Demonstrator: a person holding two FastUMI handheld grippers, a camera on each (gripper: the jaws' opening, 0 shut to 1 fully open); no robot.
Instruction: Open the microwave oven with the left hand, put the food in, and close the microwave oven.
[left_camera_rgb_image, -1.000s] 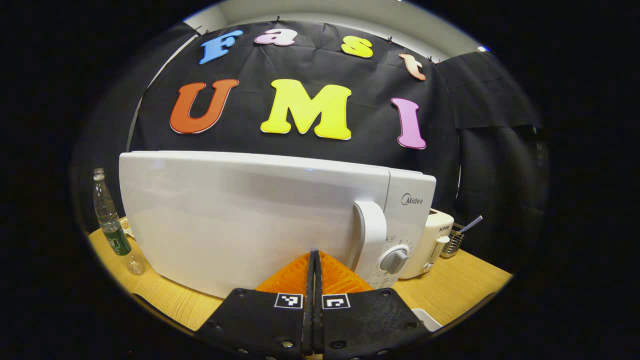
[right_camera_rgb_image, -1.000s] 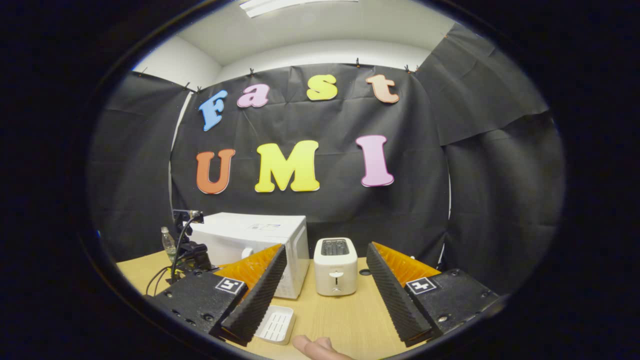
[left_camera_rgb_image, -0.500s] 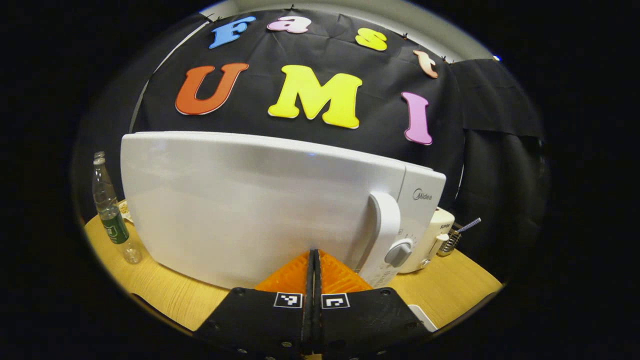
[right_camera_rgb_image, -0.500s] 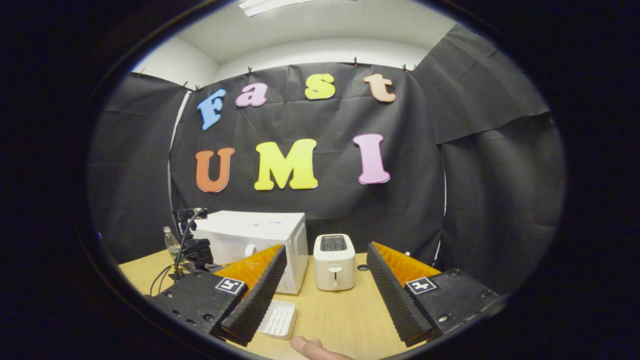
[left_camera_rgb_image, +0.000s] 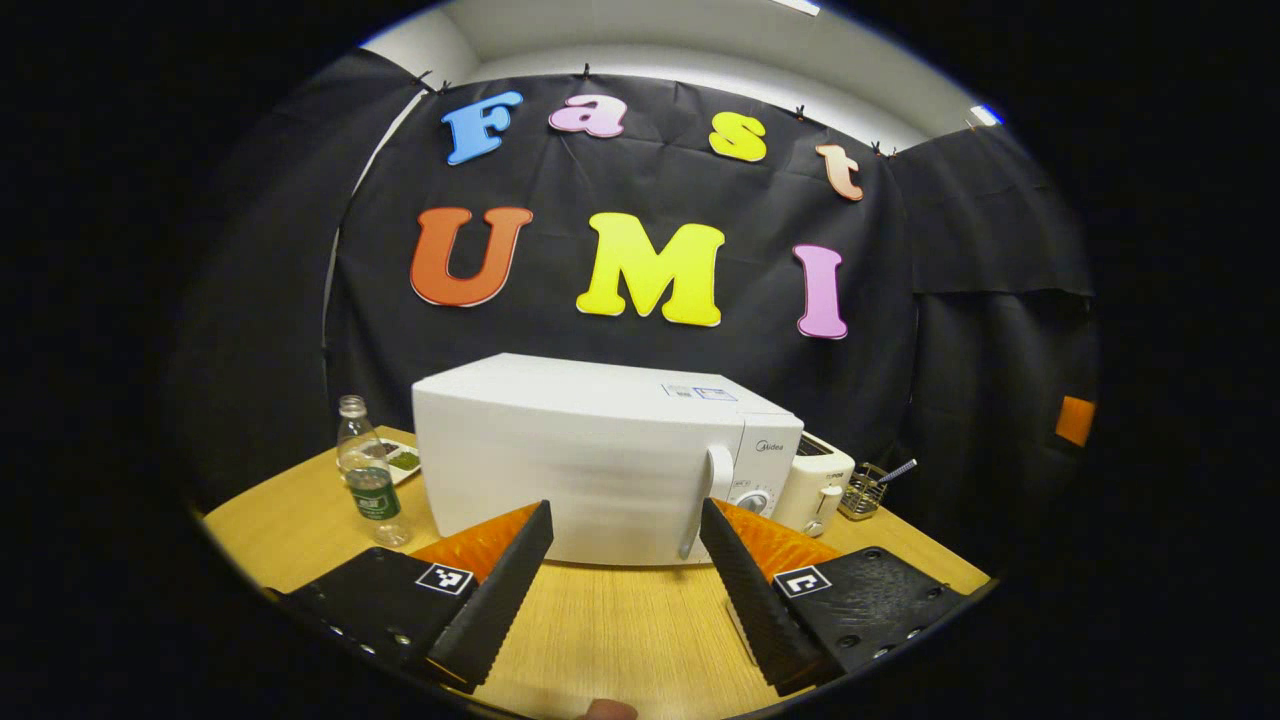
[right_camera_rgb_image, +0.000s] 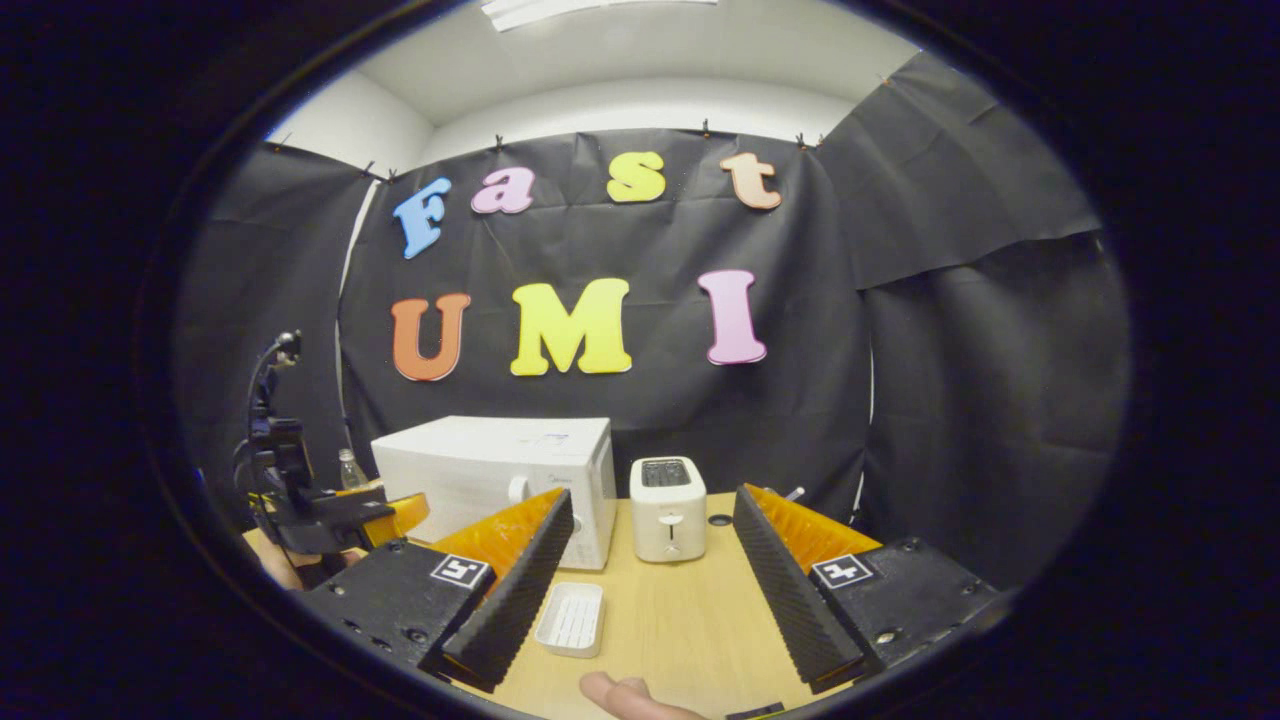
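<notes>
The white microwave (left_camera_rgb_image: 590, 460) stands on the wooden table (left_camera_rgb_image: 610, 630) with its door shut and its handle (left_camera_rgb_image: 703, 500) on the right side of the door. My left gripper (left_camera_rgb_image: 622, 515) is open, a little way back from the door, with nothing between its fingers. Behind a bottle at the left lies a small white dish with something green (left_camera_rgb_image: 400, 460). In the right gripper view the microwave (right_camera_rgb_image: 490, 475) is farther off to the left, the left gripper (right_camera_rgb_image: 330, 515) hangs at the far left, and my right gripper (right_camera_rgb_image: 652, 497) is open and holds nothing.
A plastic bottle (left_camera_rgb_image: 368, 485) stands left of the microwave. A white toaster (right_camera_rgb_image: 667, 508) stands right of it, with a small wire holder (left_camera_rgb_image: 866, 492) beyond. A white ridged tray (right_camera_rgb_image: 571, 618) lies on the table before the microwave. A fingertip (right_camera_rgb_image: 620, 692) shows at the bottom edge.
My left gripper, shut and close against the microwave door before, has pulled back from it and opened. The right gripper has barely moved.
</notes>
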